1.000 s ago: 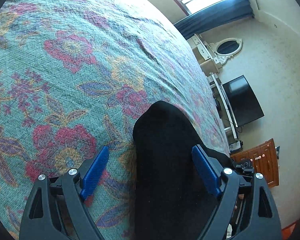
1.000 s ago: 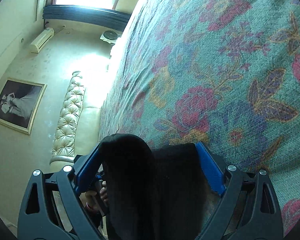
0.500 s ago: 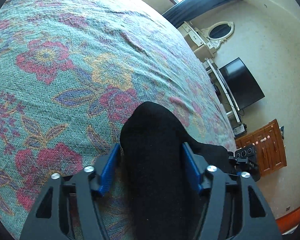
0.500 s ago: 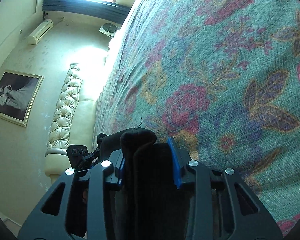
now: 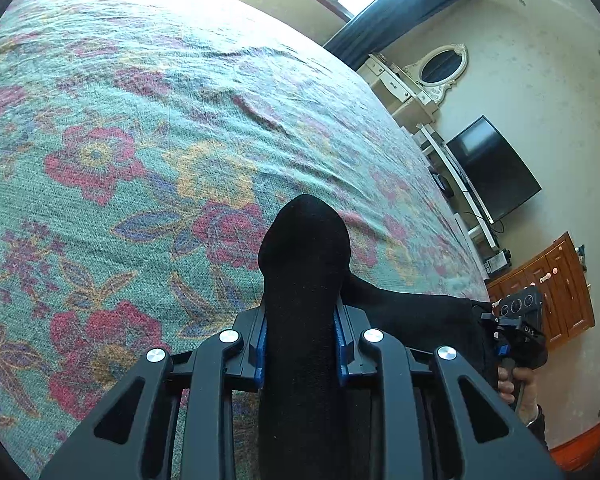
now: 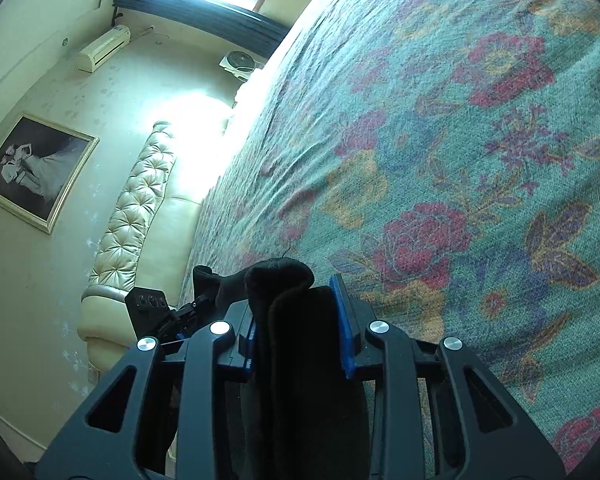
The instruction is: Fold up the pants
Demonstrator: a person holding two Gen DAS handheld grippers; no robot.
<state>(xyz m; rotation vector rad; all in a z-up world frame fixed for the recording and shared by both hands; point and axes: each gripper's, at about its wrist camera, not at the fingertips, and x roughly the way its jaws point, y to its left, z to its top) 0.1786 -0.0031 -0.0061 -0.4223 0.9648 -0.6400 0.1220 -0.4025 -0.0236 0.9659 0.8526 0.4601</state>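
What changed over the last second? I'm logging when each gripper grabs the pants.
Both grippers closed on the black pants: the left gripper and right gripper went from open to clamped on bunched fabric. The floral bedspread stayed as it was.

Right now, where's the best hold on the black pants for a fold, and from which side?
Keep the bunched edge: both the left tongs and right tongs are shut on a thick roll of the black pants, coming in low over the floral bedspread. The fabric between them suggests two ends of one edge.
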